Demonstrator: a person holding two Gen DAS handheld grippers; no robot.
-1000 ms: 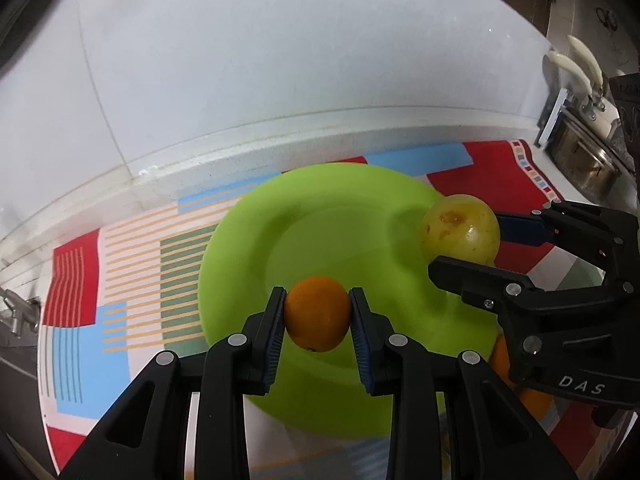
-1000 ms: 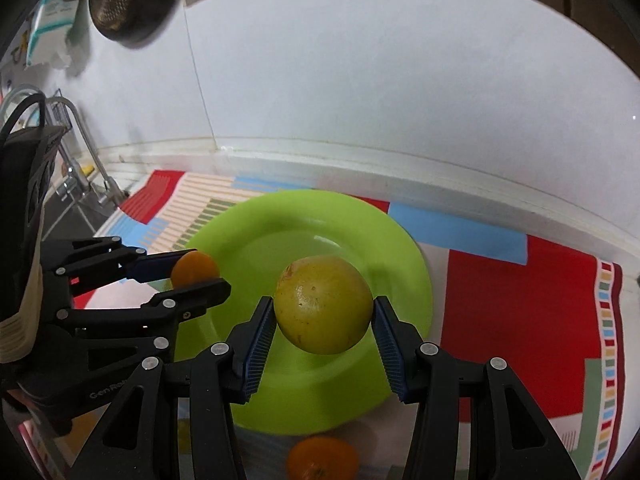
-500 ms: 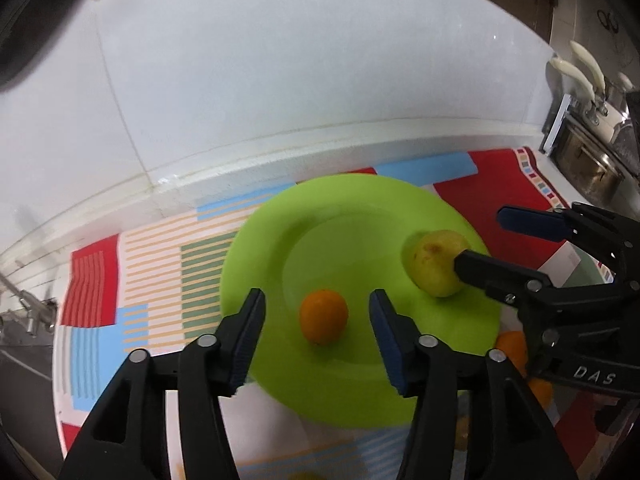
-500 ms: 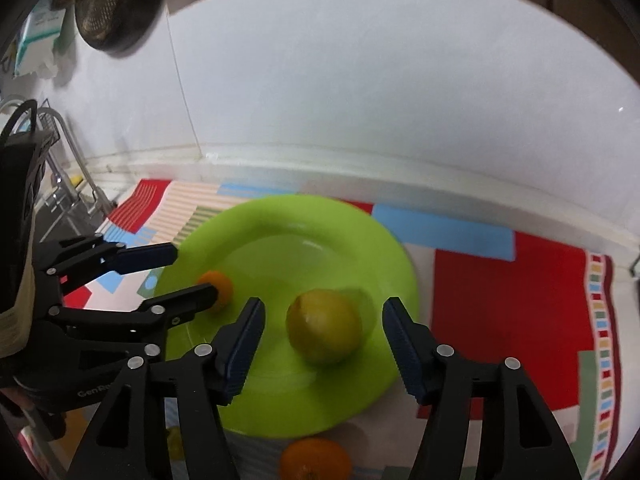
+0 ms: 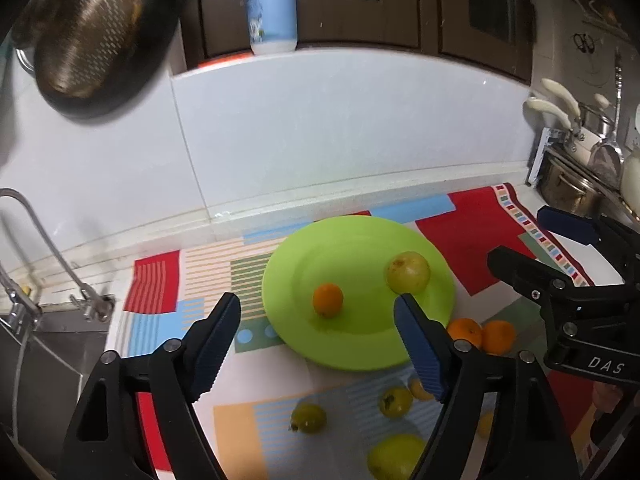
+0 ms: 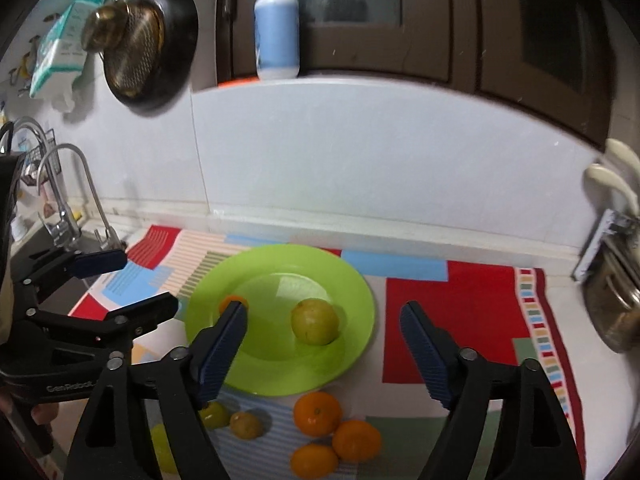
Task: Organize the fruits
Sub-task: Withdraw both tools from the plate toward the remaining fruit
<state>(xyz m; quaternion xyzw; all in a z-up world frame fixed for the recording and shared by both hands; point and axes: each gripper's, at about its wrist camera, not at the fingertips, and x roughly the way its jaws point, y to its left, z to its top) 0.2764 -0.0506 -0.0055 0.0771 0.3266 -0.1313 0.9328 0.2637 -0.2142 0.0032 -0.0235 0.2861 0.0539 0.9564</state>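
Jaws of both grippers spread wider and drawn back — orange and guava released, resting apart on green plate.

A blue-and-white bottle stands on the ledge above the white tiled backsplash, in front of dark wooden cabinet doors, and a dark pan with a brass-coloured strainer hangs on the wall to its left. A curved steel faucet rises over the sink at the left edge of the desk. At the far right, steel pots and cream-handled utensils crowd beside a patchwork cloth of red, blue and striped blocks.
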